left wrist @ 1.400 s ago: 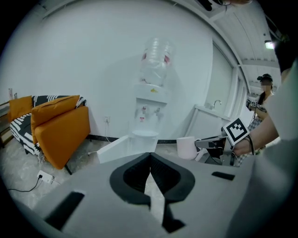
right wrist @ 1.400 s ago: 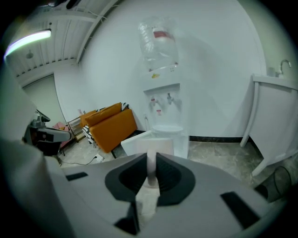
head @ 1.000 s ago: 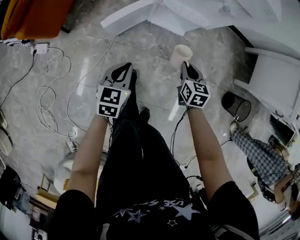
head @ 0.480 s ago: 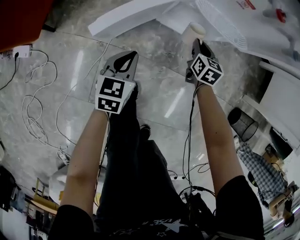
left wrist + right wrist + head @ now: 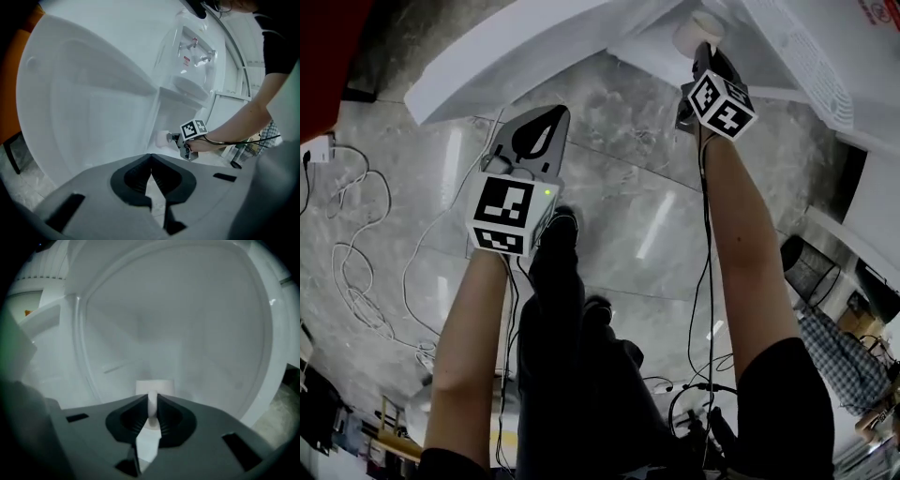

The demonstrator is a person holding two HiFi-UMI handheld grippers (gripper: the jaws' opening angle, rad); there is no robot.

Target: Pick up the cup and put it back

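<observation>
- While the right gripper [image 5: 704, 49] pinches it, the cup [image 5: 697, 27] sits at the top of the head view, up against white furniture [image 5: 534, 47].
- Cup look: small, plain, pale cream, straight-sided, open mouth visible from above, no print seen.
- In the right gripper view, the right gripper [image 5: 152, 401] has its jaws nearly together with only the thin cup [image 5: 154, 386] wall between the pads. It holds the cup by the rim, with the body sticking out past the tips.
- The left gripper view shows the cup [image 5: 161, 138] side-on at the tip of the right gripper [image 5: 177, 138], just beside a white vertical panel [image 5: 93, 117]. Cannot tell if the cup rests on anything.
- The left gripper [image 5: 553, 114] has its jaws closed tip to tip. Its own view shows the left gripper [image 5: 151, 161] with nothing between the pads.
- Edges: the furniture's long white edge slants from the left up towards the cup. A second white slab with a perforated patch [image 5: 806, 66] is just right of the cup.
- The right gripper view shows a curved white wall [image 5: 211, 333] wrapping around the cup on all sides, with a ridge at left. It is tight there.
- Open room: bare grey marble floor [image 5: 628, 159] lies between the two grippers, which are well apart.
- Floor clutter is off to the sides: white cables [image 5: 356, 244] at left, a dark mesh bin [image 5: 811, 267] at right.
</observation>
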